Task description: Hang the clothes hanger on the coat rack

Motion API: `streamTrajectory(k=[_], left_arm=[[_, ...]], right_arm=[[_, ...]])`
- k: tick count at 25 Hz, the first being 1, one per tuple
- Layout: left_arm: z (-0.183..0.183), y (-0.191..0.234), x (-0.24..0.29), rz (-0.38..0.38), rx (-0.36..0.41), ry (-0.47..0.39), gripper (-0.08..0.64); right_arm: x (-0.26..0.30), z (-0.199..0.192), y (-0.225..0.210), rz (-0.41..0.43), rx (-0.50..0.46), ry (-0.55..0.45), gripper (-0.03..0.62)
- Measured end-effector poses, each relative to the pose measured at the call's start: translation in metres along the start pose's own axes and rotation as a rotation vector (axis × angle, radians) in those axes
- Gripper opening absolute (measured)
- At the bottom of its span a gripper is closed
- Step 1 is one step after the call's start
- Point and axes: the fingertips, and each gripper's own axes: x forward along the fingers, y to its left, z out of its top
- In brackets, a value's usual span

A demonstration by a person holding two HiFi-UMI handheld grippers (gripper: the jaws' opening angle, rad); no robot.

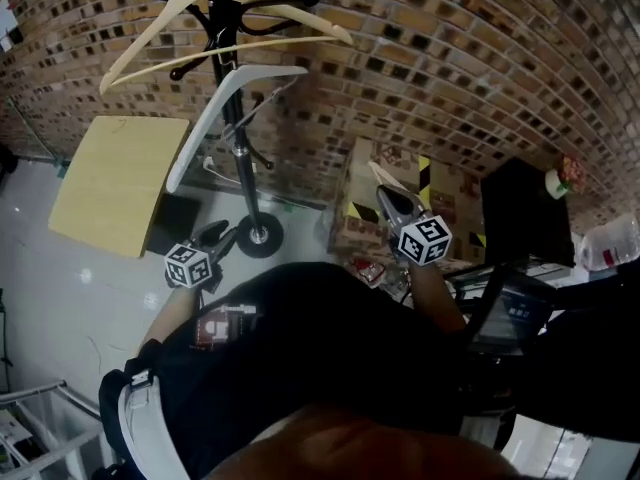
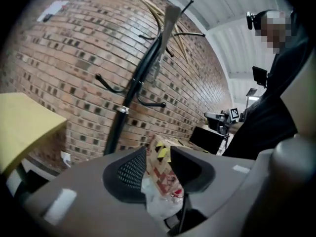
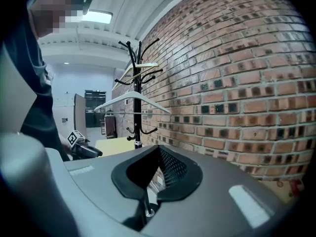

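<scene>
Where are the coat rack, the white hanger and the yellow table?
coat rack (image 1: 248, 183), head view, on its shiny lower pole.
white hanger (image 1: 205, 123), head view, on its long arm.
yellow table (image 1: 115, 178), head view, middle of its top.

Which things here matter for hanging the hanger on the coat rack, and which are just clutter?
Job: coat rack; wooden hanger and white hanger, both already hanging on it.
Lying about: yellow tabletop; taped cardboard box; black screen.

The wooden hanger (image 1: 158, 26) looks smooth, the white hanger (image 1: 203, 128) plastic, the coat rack (image 1: 224, 28) black metal.
</scene>
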Motion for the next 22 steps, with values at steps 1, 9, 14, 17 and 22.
streamTrajectory(k=[1,9,14,17,22], left_arm=[[-0.002,-0.016,0.018,-0.055,0.005,0.015,0.152],[0.034,-0.136,0.138,-0.430,0.120,0.065,0.126],[0.067,-0.174,0.177,-0.501,0.136,0.045,0.058],[0.069,-0.176,0.198,-0.470,0.153,0.097,0.002],[0.067,-0.189,0.205,-0.521,0.152,0.121,0.002]], right_arm=[[-0.006,-0.004,-0.001,-0.014,0.008,0.001,0.014],[-0.067,-0.032,-0.014,-0.156,0.072,0.012,0.014],[-0.103,-0.041,-0.021,-0.235,0.114,-0.006,0.014],[-0.117,-0.044,-0.020,-0.262,0.141,-0.027,0.014],[-0.136,-0.047,-0.021,-0.282,0.207,-0.093,0.012]])
